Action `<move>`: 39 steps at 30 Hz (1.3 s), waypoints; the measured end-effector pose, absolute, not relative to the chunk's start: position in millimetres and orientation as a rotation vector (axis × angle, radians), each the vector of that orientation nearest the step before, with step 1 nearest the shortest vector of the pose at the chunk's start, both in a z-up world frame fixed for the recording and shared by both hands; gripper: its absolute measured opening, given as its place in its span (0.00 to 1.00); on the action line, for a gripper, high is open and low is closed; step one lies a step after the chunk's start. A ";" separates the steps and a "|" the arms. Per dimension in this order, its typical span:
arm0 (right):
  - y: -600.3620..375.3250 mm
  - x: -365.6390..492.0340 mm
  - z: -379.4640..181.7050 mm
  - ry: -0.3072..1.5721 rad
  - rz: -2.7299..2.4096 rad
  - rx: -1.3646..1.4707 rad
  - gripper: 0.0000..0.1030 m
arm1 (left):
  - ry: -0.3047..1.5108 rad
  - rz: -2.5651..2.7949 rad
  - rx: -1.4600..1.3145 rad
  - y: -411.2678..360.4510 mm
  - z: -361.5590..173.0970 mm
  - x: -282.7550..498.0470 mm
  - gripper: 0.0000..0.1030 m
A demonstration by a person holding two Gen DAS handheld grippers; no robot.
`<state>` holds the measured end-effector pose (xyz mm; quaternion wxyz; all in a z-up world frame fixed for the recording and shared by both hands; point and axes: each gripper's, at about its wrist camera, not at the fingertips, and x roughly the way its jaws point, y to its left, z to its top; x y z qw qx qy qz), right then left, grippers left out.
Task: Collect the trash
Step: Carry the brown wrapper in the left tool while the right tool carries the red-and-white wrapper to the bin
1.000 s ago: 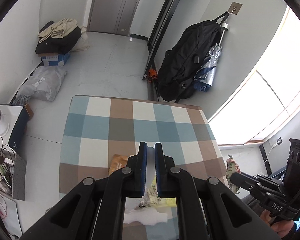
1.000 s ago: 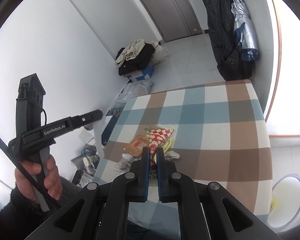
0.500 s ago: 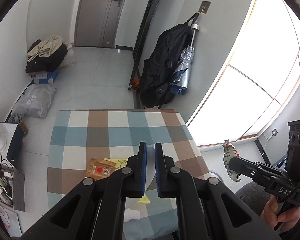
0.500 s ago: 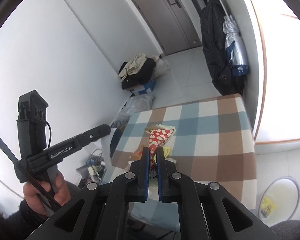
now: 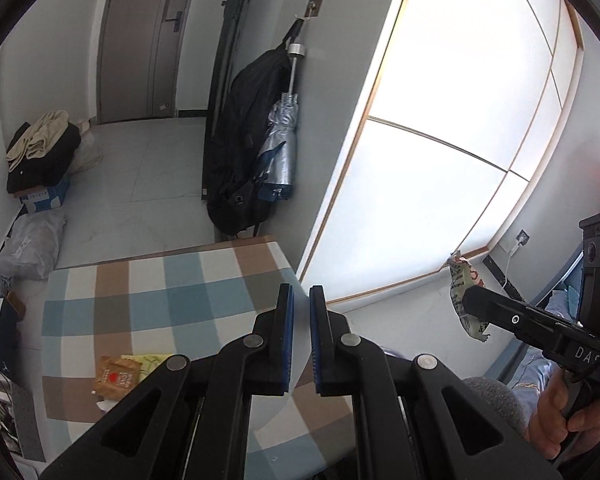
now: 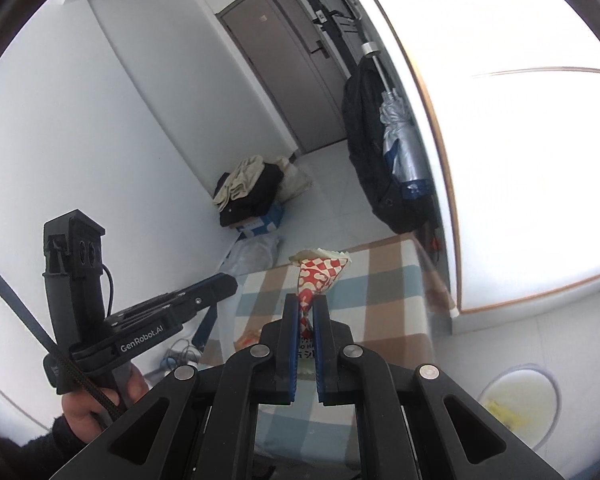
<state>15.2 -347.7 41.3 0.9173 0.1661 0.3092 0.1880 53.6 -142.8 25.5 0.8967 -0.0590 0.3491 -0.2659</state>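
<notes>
Red-checked snack wrapper [image 6: 318, 280] pinched in right gripper [image 6: 307, 312], lifted above checked table [image 6: 384, 292]; left gripper [image 5: 301, 308] nearly closed, empty.

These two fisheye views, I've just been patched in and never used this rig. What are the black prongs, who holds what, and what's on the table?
No robot arm here: a person holds a two-finger gripper in each hand, each with a camera looking along its fingers. In the left wrist view, the left gripper is nearly closed on nothing. Beyond it, the checked blue-and-brown tablecloth carries a brown snack packet and a yellow wrapper. In the right wrist view, the right gripper pinches a red-and-white checked paper wrapper, lifted off the table. The white round bin sits on the floor at lower right.
</notes>
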 end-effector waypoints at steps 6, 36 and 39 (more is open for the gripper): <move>-411.1 2.6 41.4 0.606 0.270 0.401 0.06 | 0.718 -0.634 -0.097 -187.8 30.8 50.5 0.04; -579.1 -13.7 -179.8 1.051 -0.055 0.754 0.06 | 1.168 -0.949 -0.003 -380.9 -90.0 87.1 0.04; -577.5 -1.2 -206.3 1.120 -0.032 0.778 0.06 | 1.203 -0.947 0.013 -387.0 -100.9 93.8 0.04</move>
